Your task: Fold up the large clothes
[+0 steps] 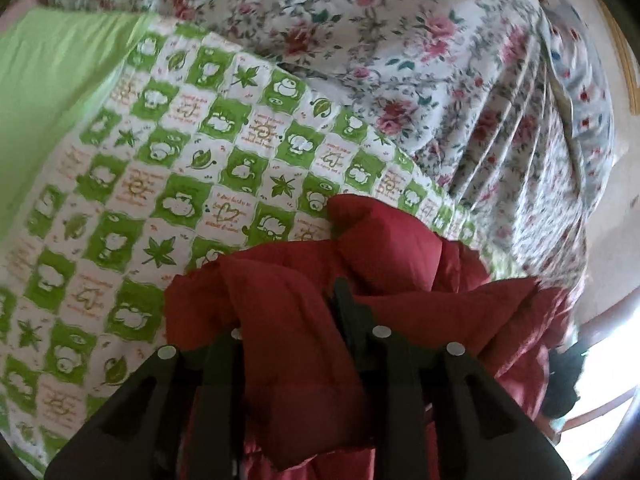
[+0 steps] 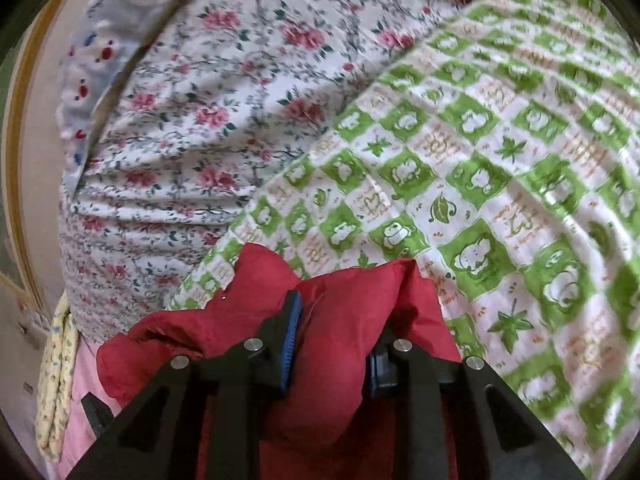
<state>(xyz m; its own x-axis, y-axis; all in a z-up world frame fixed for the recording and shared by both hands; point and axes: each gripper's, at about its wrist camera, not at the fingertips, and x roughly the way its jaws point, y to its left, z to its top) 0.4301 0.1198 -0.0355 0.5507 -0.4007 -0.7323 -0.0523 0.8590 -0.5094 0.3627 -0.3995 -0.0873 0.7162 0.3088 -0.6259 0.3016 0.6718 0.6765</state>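
A red padded jacket [image 1: 304,280] bunches up between the fingers of my left gripper [image 1: 292,320], which is shut on a thick fold of it. The left finger is mostly buried in the cloth. In the right wrist view the same red jacket [image 2: 332,320] fills the gap between my right gripper's [image 2: 340,320] blue-padded fingers [image 2: 294,320]. That gripper is shut on another fold. Both folds are held up above the green-and-white patterned blanket [image 1: 120,200], which also shows in the right wrist view [image 2: 500,200].
A floral quilt [image 1: 400,60] is heaped behind the blanket and also shows in the right wrist view [image 2: 208,120]. A plain green sheet [image 1: 48,100] lies at the left. A bright window [image 1: 608,380] is at the right. A pale yellow cloth [image 2: 56,380] hangs at the bed's edge.
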